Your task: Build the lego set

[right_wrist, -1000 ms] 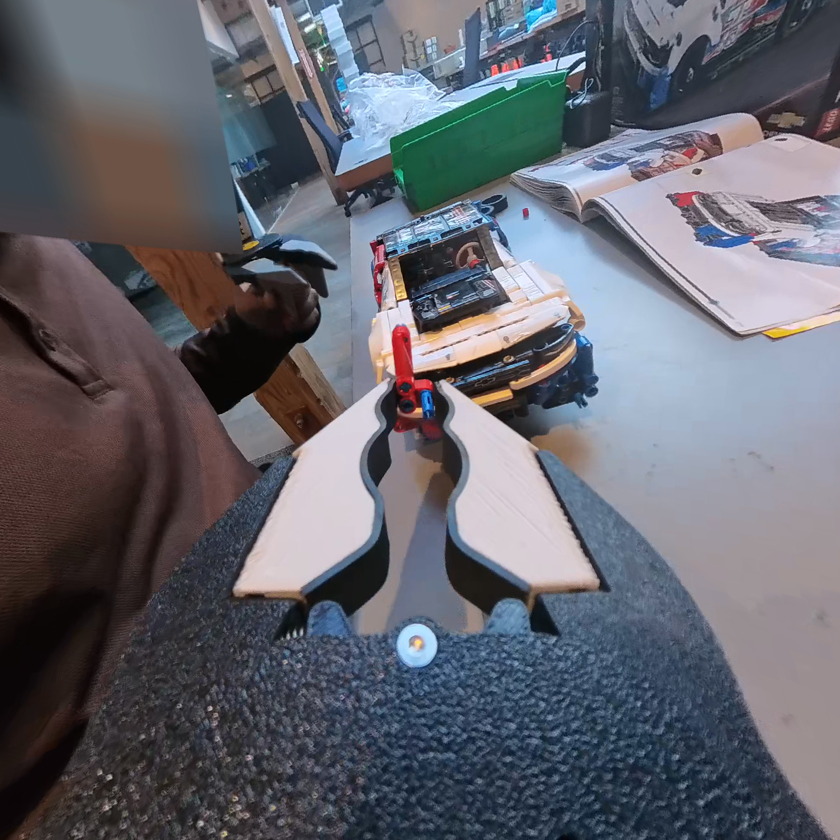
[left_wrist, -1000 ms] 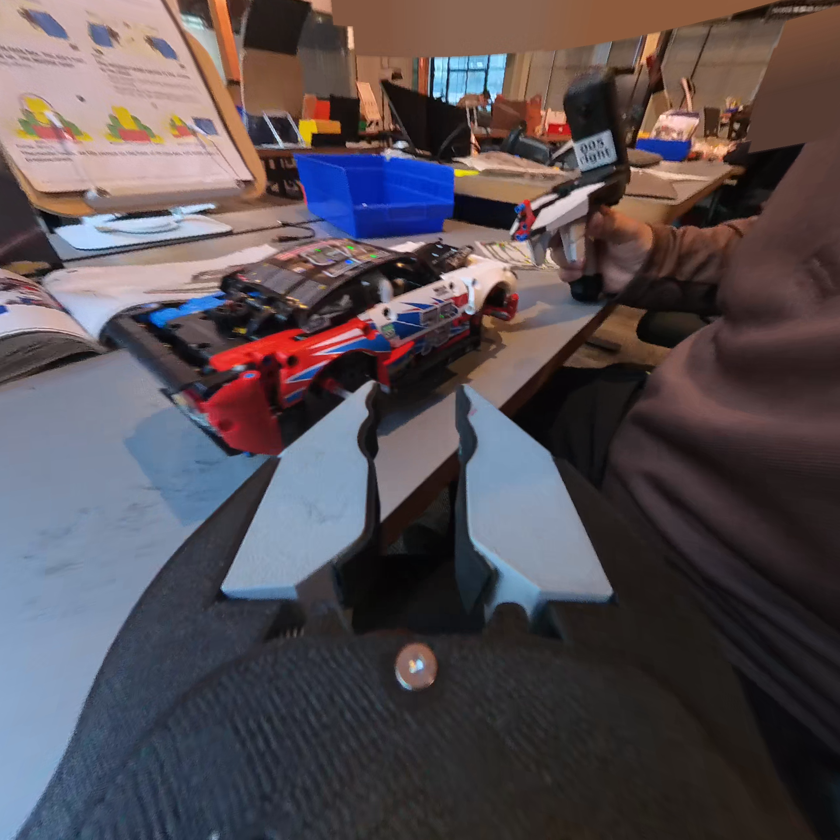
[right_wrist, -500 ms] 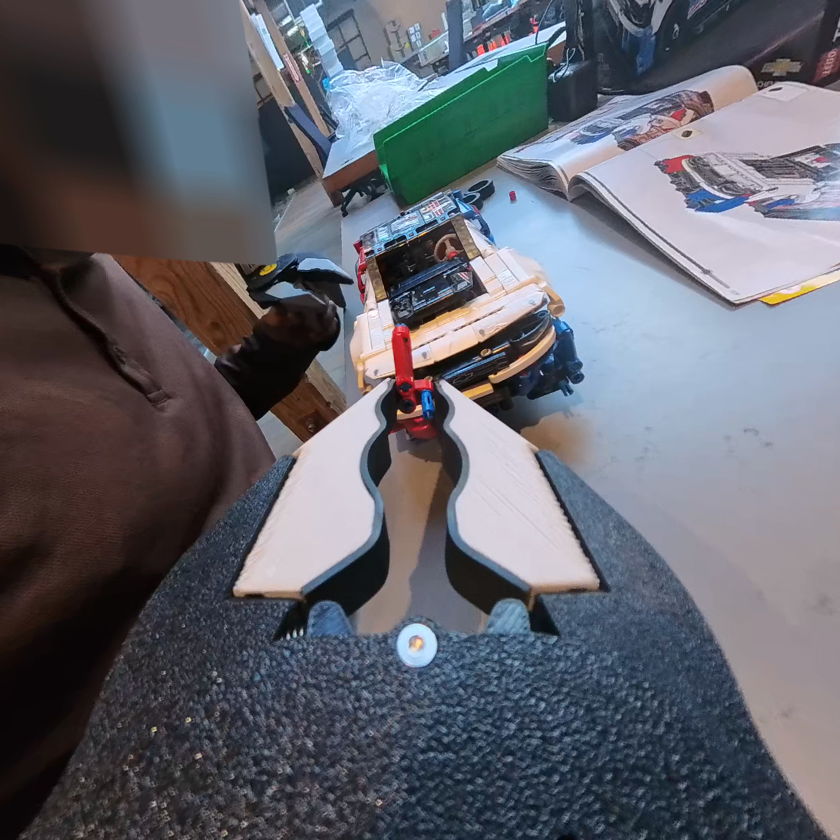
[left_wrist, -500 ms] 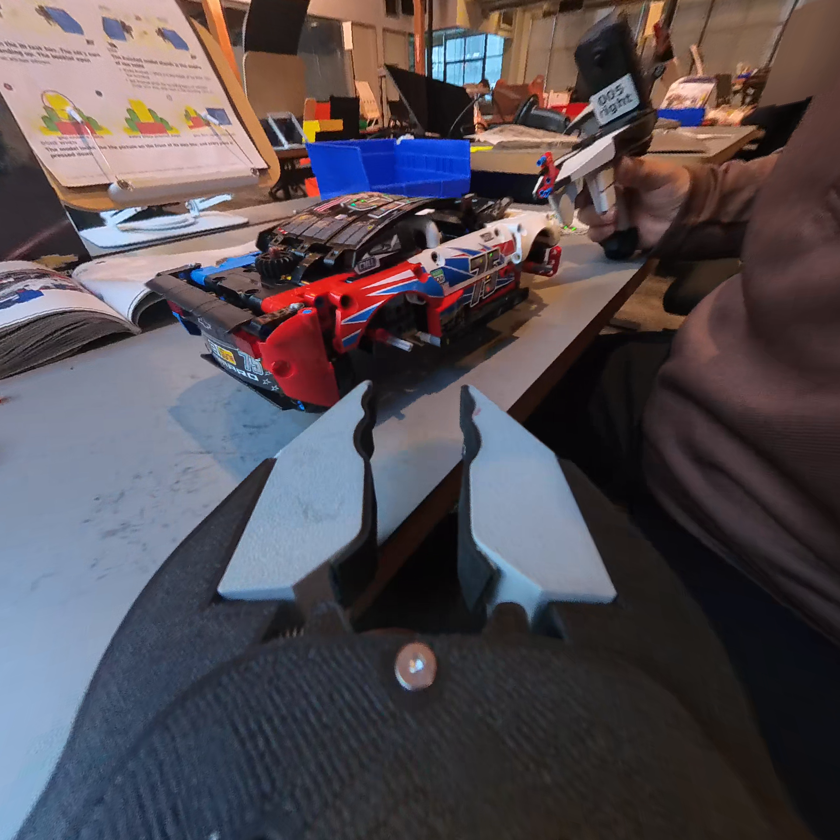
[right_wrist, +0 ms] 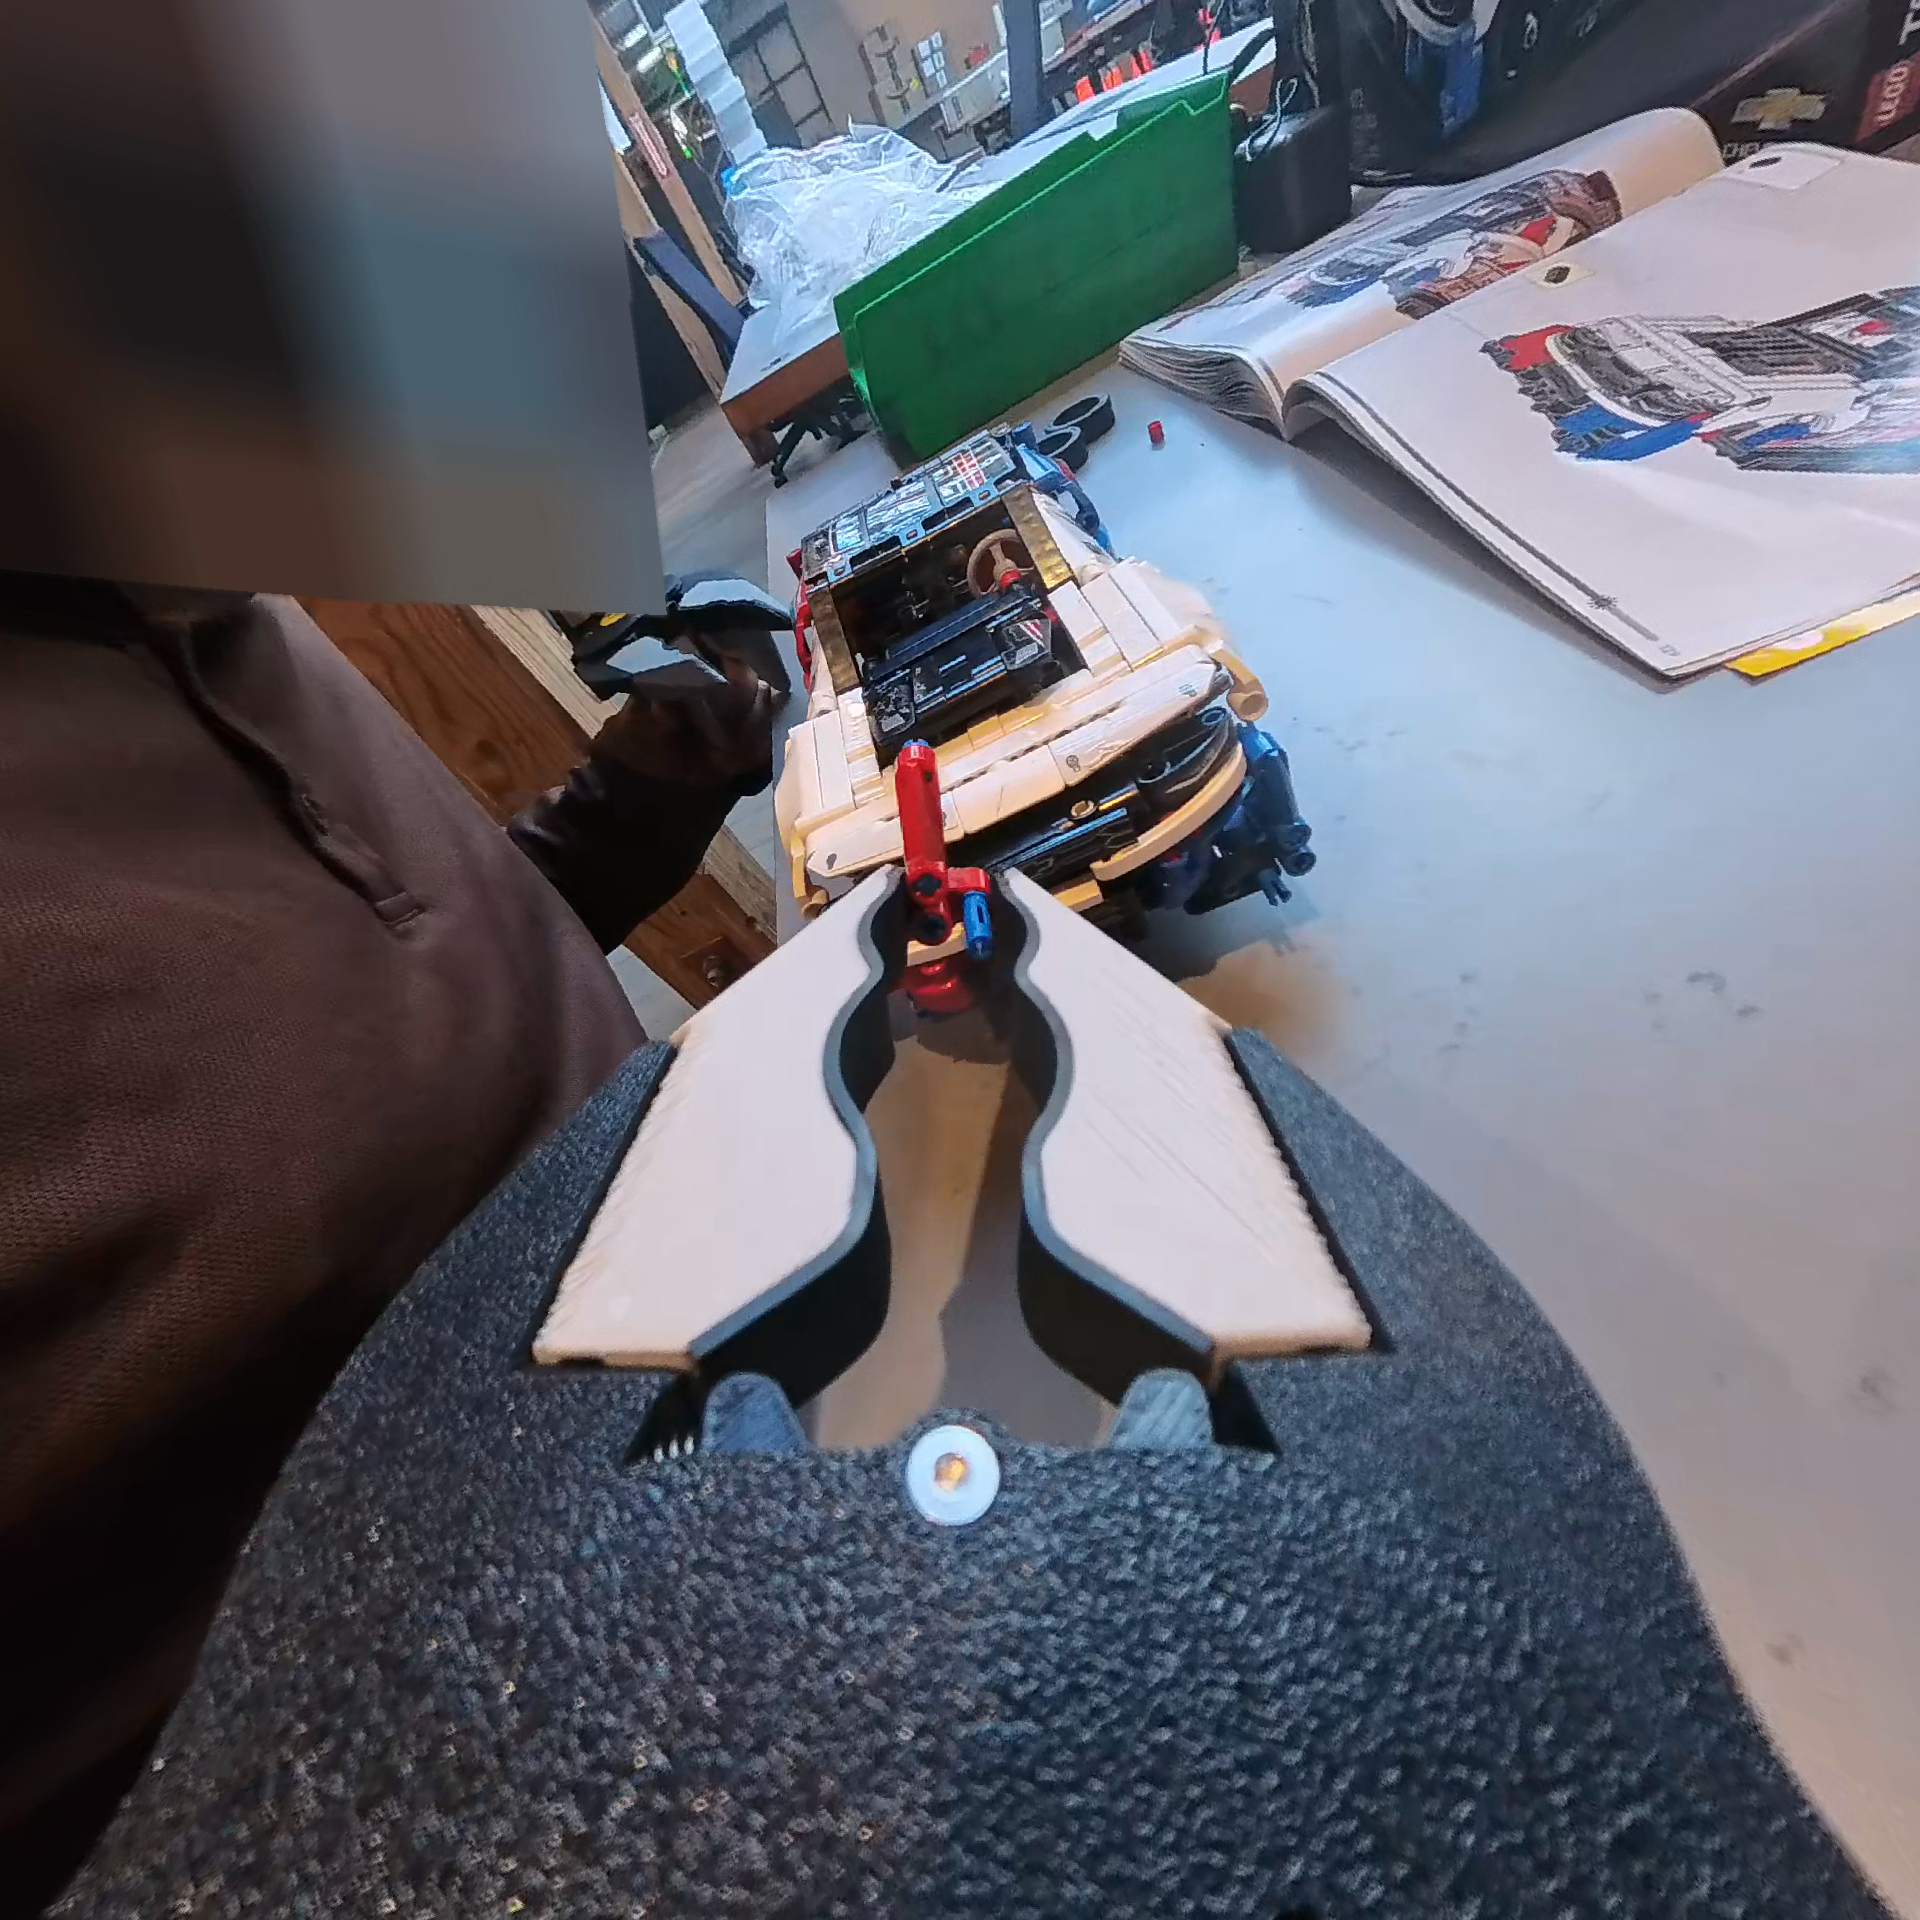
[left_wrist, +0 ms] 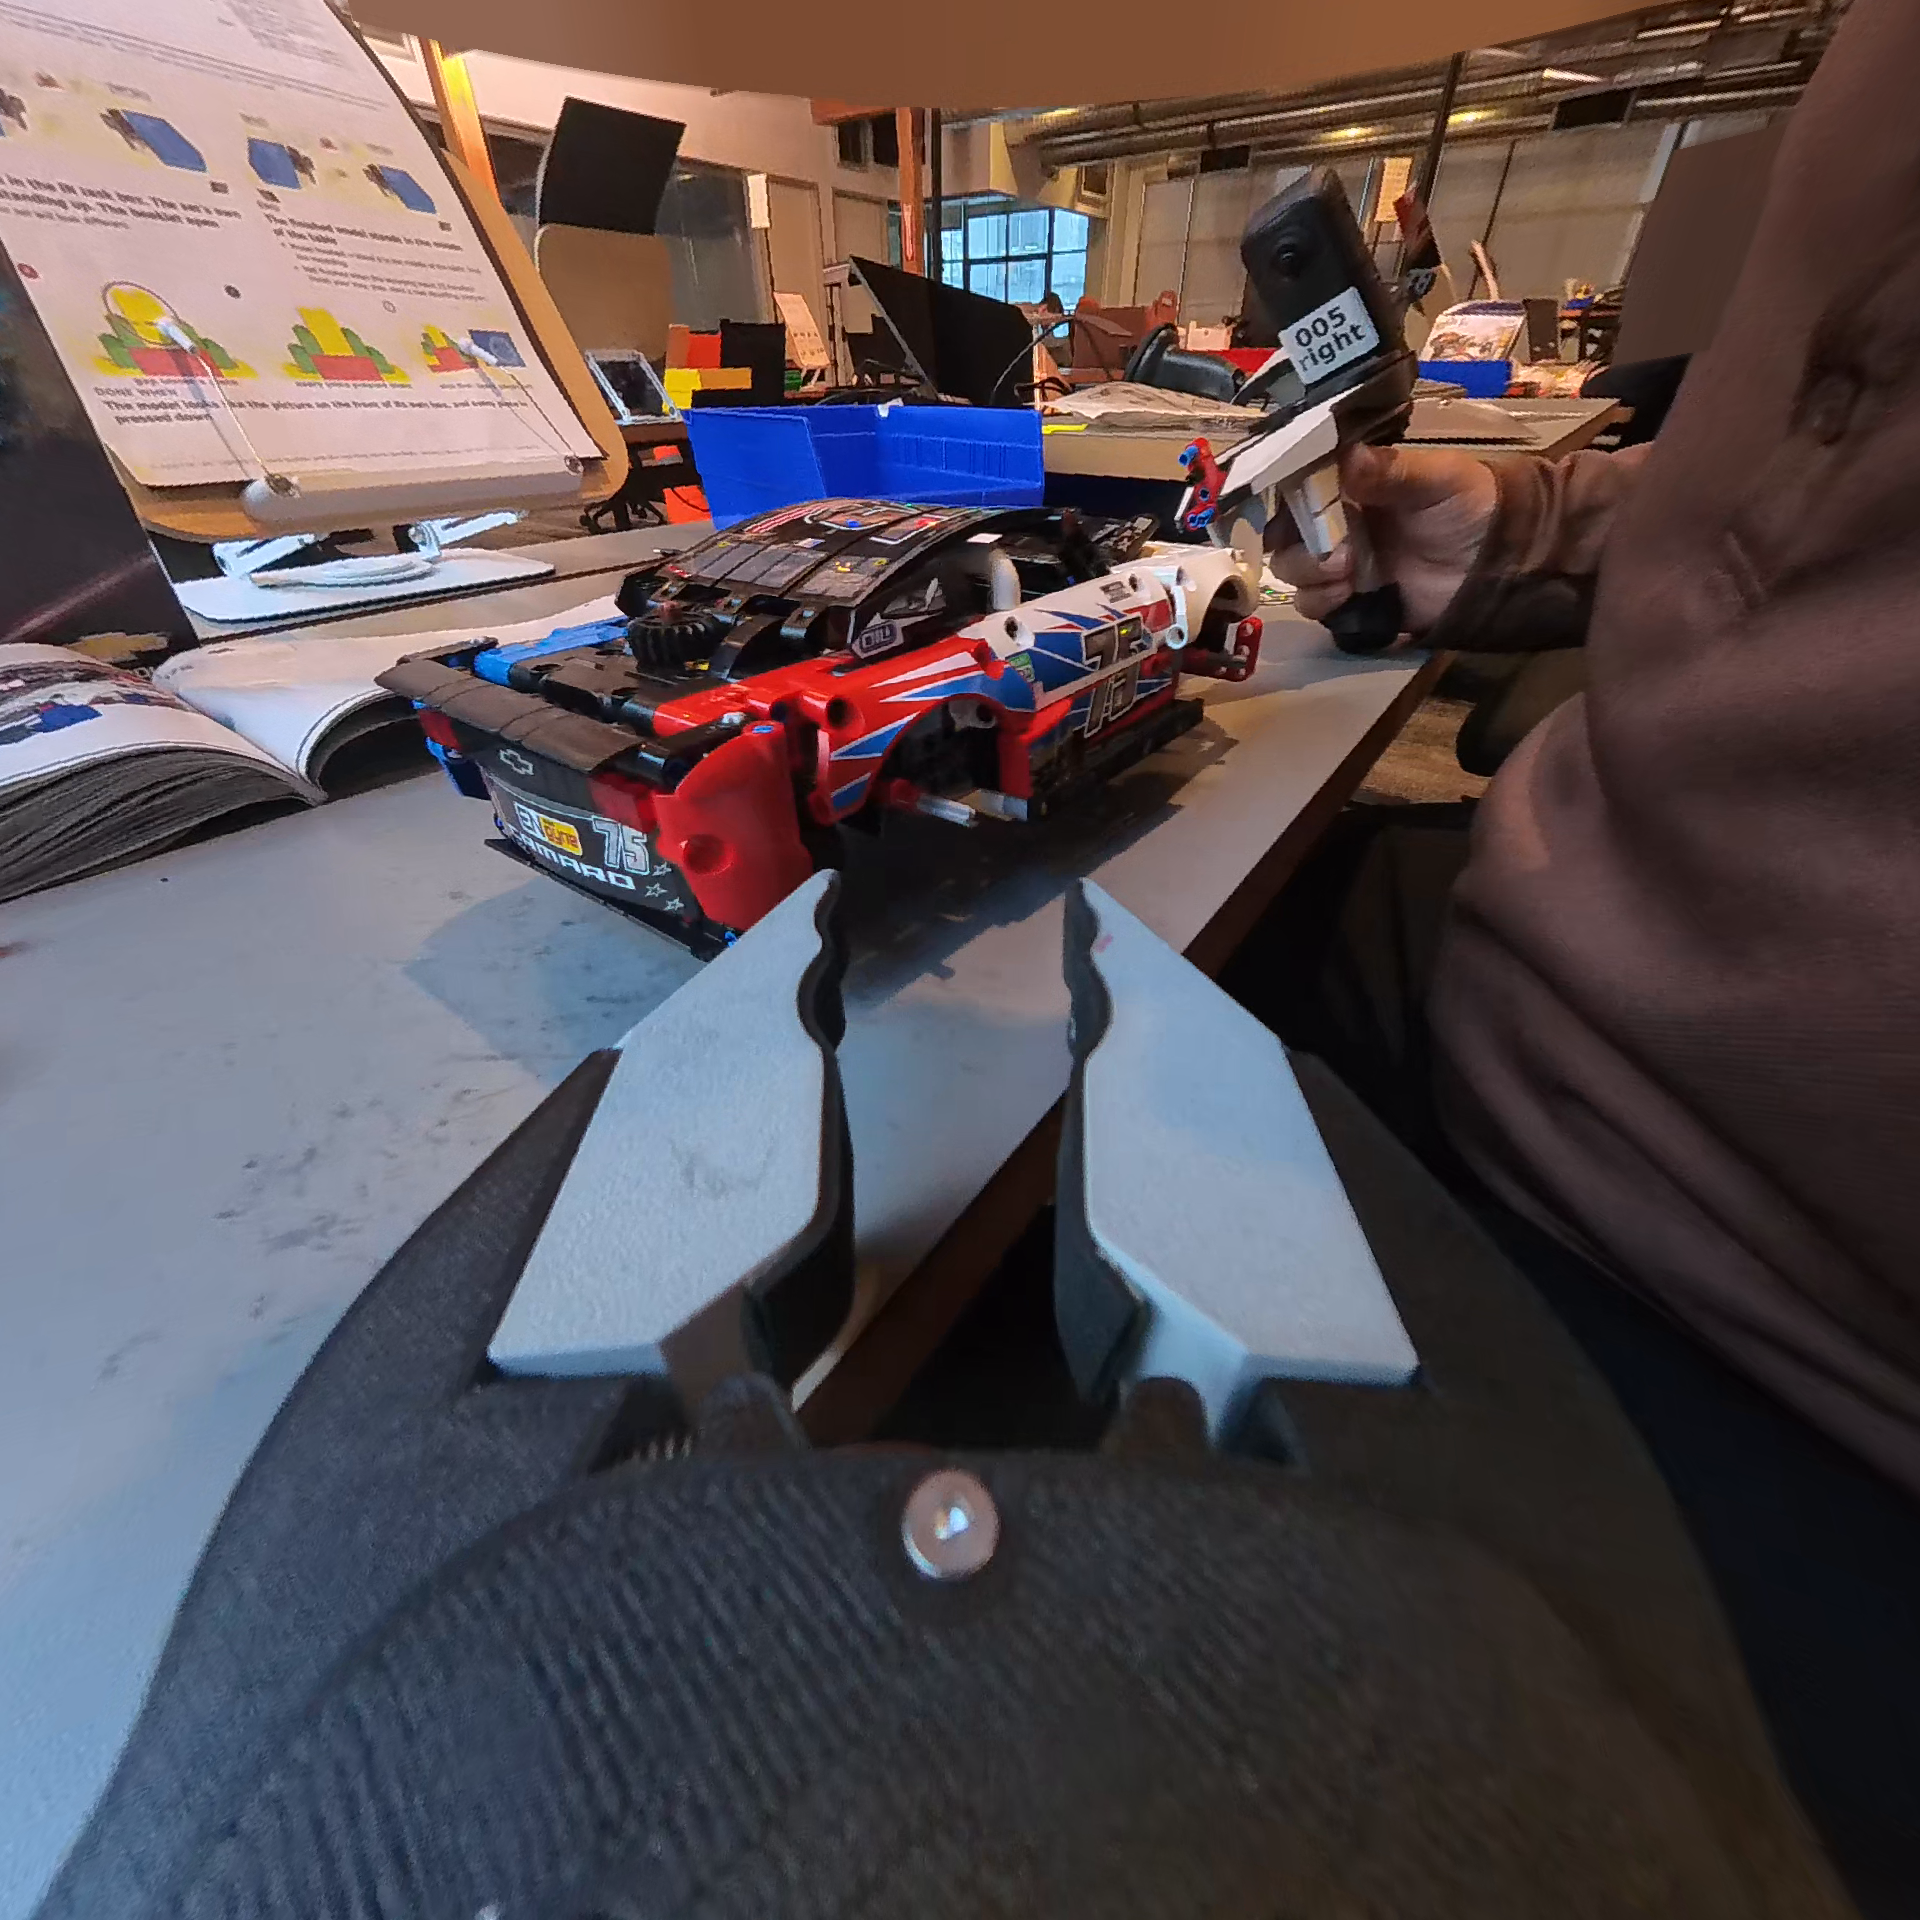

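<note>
Red sub-assembly held at the front of the Lego race car, ready to fit.

The right gripper [right_wrist: 943, 914] pinches a small red Technic piece [right_wrist: 928, 831] just before the car [right_wrist: 1023, 717]; line its pins up squarely, probably at the front wheel arch, before pressing. The left gripper [left_wrist: 948, 935], parted and empty, sits behind the car's tail and could brace it. An open instruction booklet [right_wrist: 1621, 416] lies right, a green bin [right_wrist: 1039, 281] beyond.

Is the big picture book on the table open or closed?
Open. The instruction book lies flat on the grey table with two pages spread, a car drawing showing, beside the lego car.
</note>
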Demonstrator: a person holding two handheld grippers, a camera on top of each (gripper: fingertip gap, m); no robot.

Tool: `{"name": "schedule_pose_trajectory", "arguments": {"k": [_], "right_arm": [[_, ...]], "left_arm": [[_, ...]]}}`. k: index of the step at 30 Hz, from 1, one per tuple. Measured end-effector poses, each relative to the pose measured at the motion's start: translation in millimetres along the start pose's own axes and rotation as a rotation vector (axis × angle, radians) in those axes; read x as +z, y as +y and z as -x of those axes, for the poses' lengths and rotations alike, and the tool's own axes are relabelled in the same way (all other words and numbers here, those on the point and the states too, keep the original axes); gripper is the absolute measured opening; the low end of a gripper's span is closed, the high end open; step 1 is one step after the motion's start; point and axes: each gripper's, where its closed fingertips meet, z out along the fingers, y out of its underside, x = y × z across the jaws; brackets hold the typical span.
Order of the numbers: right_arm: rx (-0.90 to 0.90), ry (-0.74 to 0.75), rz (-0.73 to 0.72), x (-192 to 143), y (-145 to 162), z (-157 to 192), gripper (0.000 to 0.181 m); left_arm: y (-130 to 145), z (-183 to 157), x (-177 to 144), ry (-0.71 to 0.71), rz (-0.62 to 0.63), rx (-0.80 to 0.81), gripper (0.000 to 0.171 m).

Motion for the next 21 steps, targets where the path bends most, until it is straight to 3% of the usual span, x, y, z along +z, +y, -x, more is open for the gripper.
{"name": "schedule_pose_trajectory", "arguments": {"k": [21], "right_arm": [[0.007,-0.015,0.01,2.8,0.1,-1.1,0.014]], "left_arm": [[-0.1,3.1,0.2,-0.009,-0.003,0.007,0.031]]}}
